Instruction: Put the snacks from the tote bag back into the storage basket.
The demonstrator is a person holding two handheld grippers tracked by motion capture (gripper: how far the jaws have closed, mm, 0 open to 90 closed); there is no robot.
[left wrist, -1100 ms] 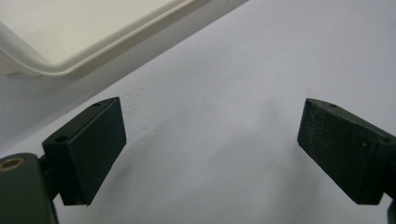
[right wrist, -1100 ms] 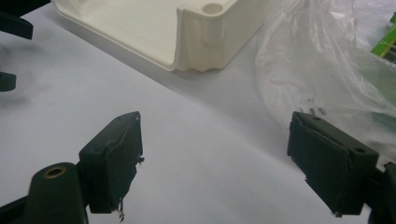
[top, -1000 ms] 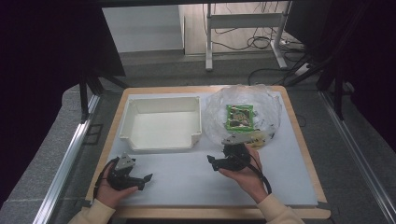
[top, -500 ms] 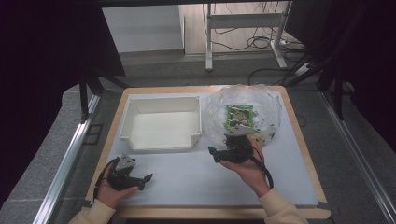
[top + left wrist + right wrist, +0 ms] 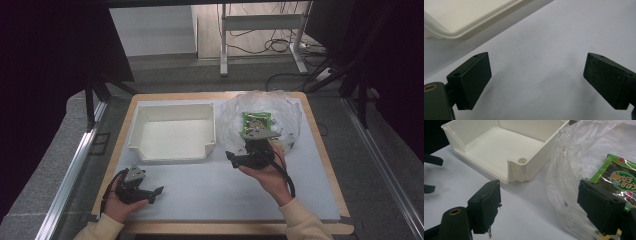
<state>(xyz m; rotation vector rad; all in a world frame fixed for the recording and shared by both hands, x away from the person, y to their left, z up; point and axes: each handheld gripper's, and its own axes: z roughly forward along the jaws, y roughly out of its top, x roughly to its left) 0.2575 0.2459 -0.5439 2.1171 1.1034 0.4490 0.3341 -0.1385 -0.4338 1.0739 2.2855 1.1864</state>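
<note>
A clear plastic bag [image 5: 272, 107] lies at the back right of the table with a green seaweed snack packet [image 5: 256, 121] inside it. My right gripper [image 5: 233, 159] hovers open at the bag's near edge, jaws pointing left toward the white tray [image 5: 172, 106]. In the right gripper view its jaws [image 5: 539, 207] stand wide apart, the bag [image 5: 574, 157] and packet [image 5: 621, 175] just behind the right one, nothing between them. My left gripper [image 5: 159, 192] rests open at the front left, below the tray; its jaws [image 5: 536, 80] frame bare white tabletop.
The white tray [image 5: 531, 167] is empty, with a low notch in its near wall. The table has a wooden border [image 5: 320, 140]. In the left gripper view the tray's corner [image 5: 461, 15] shows at the upper left. Floor and cables lie beyond the table.
My right gripper has moved away from the person, up to the near edge of the bag. The left gripper has stayed in place.
</note>
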